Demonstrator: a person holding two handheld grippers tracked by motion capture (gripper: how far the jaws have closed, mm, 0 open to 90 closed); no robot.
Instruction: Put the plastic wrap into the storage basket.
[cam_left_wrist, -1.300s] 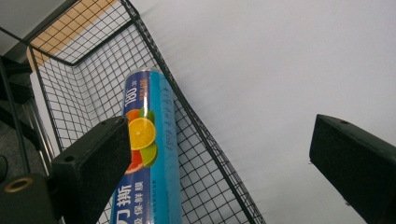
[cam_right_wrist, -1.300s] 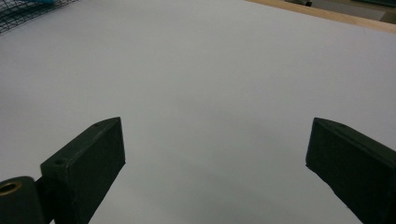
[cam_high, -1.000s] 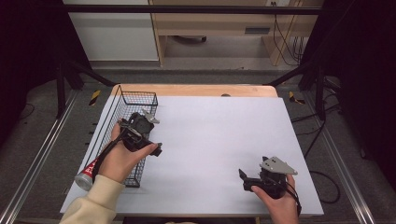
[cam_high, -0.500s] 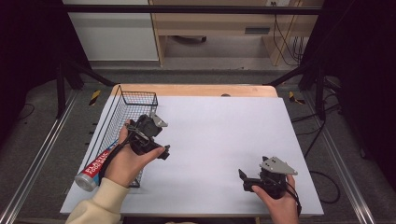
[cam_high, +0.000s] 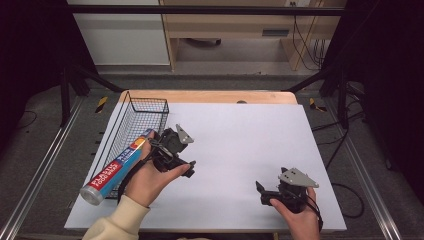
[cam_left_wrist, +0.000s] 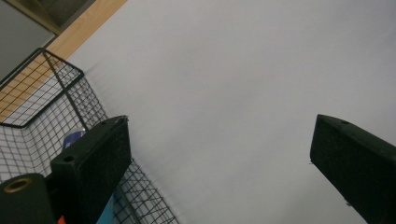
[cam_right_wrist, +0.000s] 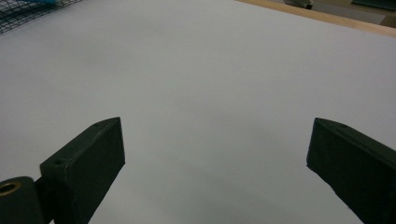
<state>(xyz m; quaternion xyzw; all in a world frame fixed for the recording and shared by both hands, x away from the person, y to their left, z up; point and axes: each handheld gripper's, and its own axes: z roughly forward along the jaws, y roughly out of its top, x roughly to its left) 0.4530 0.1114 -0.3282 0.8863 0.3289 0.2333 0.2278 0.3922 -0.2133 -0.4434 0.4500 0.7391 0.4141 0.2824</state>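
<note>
Since the earlier frame you drew your left gripper (cam_high: 172, 150) away from the wire basket (cam_high: 145, 107) toward the middle of the white table top (cam_high: 250, 140), and more of the plastic food wrap roll (cam_high: 116, 167) came into sight. That roll lay slanted in the basket, its near end sticking out past the basket's near edge. Your left gripper's jaws stood wide apart with nothing between them, just beside the basket. Your right gripper (cam_high: 272, 192) sat low at the table's near right, jaws likewise wide and empty, well apart from the basket.
</note>
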